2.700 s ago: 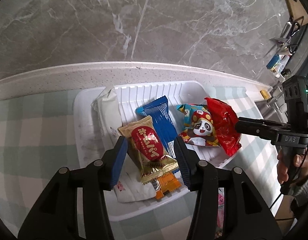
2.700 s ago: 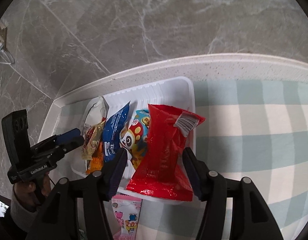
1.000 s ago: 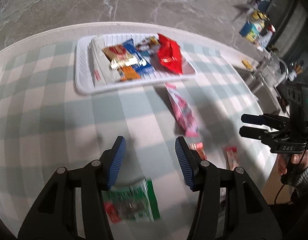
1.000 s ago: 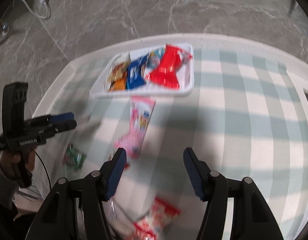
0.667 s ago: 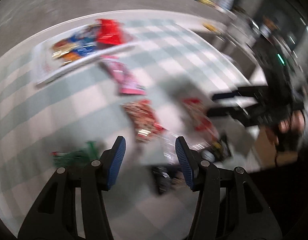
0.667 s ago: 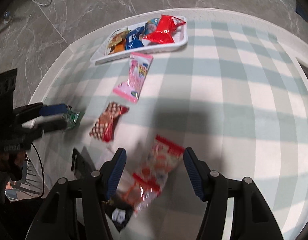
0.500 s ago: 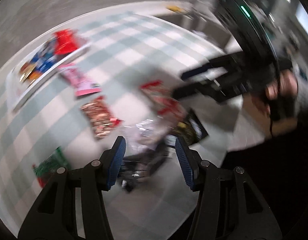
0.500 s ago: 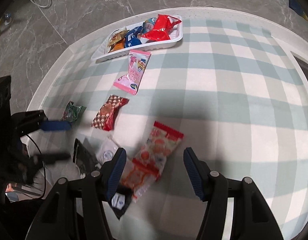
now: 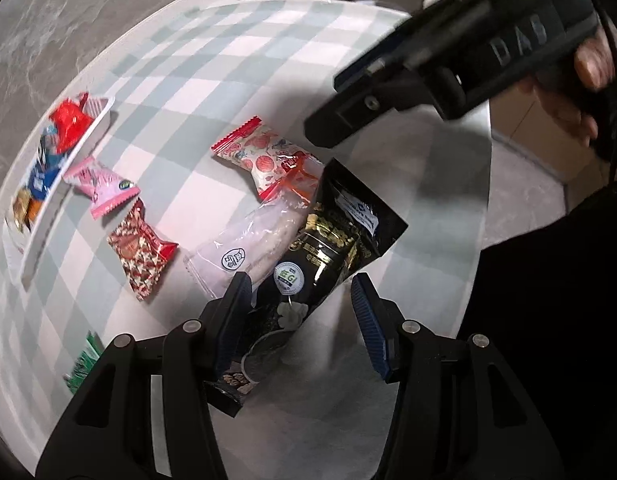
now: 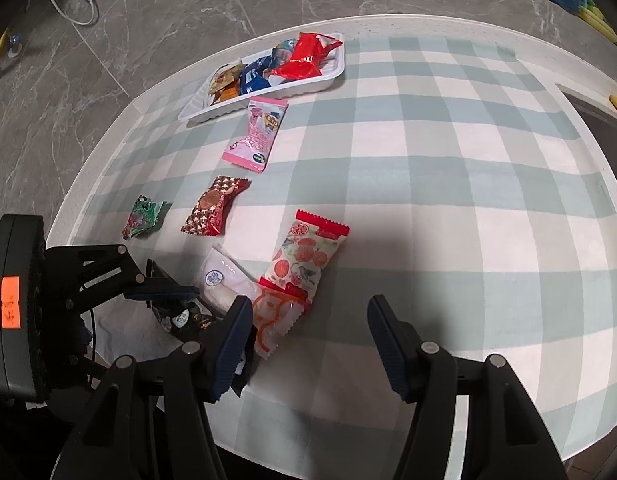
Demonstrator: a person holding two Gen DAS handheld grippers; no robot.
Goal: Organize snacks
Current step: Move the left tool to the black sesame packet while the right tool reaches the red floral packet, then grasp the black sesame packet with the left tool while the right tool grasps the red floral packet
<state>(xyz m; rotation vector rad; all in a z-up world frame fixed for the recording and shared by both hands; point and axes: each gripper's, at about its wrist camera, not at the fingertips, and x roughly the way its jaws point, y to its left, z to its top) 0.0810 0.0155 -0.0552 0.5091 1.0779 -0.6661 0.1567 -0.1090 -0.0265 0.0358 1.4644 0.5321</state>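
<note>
The left gripper (image 9: 300, 320) hangs with fingers apart over a glossy black snack pouch with gold print (image 9: 328, 248) at the near edge of the checked table (image 10: 448, 168). The right gripper (image 10: 308, 344) is spread wide beside a red-and-white printed packet (image 10: 308, 252). A white plastic tray (image 10: 268, 92) holding snacks sits far back.

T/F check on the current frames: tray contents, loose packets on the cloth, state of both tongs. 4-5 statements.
1. The white tray holds several packets. True.
2. The pink packet lies inside the tray. False: it lies on the checked cloth, just outside the tray.
3. Both the left tongs and right tongs are open and empty. True.
4. The black pouch sits between the left tongs' fingers. True.
5. The green packet is stacked on the red patterned packet. False: they lie apart.
</note>
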